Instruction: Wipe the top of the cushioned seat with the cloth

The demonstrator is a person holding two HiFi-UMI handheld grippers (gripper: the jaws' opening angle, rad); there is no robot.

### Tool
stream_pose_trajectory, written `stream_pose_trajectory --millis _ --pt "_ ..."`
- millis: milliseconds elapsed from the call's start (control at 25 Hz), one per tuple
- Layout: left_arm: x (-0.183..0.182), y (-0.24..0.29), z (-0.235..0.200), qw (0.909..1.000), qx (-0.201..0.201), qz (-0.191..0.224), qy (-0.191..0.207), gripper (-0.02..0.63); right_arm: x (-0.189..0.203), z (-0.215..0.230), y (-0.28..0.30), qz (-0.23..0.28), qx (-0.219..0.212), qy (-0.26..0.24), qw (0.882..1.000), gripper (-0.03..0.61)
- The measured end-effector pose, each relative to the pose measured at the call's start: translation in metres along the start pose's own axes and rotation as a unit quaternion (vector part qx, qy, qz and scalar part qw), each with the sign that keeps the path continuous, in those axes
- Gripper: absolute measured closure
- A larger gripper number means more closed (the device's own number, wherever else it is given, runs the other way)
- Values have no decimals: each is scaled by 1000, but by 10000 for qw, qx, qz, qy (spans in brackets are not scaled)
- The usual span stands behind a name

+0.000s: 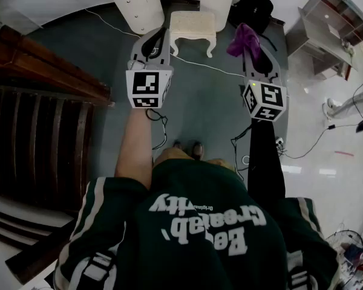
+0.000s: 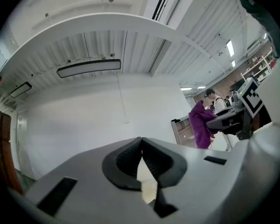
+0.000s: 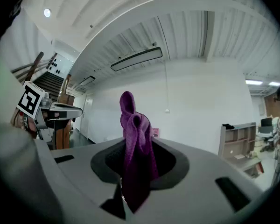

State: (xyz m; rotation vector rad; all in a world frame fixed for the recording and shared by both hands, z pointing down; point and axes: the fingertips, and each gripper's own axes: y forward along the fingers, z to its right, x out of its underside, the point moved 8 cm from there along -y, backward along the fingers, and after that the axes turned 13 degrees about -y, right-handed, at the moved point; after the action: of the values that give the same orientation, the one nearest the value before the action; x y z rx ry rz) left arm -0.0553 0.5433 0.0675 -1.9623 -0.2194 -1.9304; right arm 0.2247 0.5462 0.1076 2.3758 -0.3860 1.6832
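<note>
A: Head view: where's the cushioned stool [image 1: 193, 24]?
B: Ahead on the floor [image 1: 199, 101], well apart from both grippers. Right gripper [image 3: 136, 164] pinches the purple cloth [image 3: 133, 125]; left gripper [image 2: 142, 158] is closed, empty.
A: Advice?
B: Step close, lay cloth flat, wipe edge to edge. Shirt lettering [image 1: 199, 219] is upside down; I can't read it surely.

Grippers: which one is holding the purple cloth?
The right gripper. The purple cloth is pinched between its jaws and sticks up. The left gripper has its jaws closed on nothing.
</note>
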Motion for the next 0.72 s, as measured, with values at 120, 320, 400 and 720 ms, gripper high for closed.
stream_pose_trajectory --millis 120,320,400,720 --pt "-1 -1 -1 10000 -15 16 0 597 0 0 -2 3 23 21 10000 476" --pt "2 -4 -1 10000 -51 3 17 597 5 -1 -4 -11 18 52 10000 475" --pt "1 -4 -2 10000 -52 -2 45 597 7 -1 -4 -19 6 99 9999 473" --pt "-2 13 -20 9999 -55 17 94 597 9 -4 22 22 -9 204 9998 468"
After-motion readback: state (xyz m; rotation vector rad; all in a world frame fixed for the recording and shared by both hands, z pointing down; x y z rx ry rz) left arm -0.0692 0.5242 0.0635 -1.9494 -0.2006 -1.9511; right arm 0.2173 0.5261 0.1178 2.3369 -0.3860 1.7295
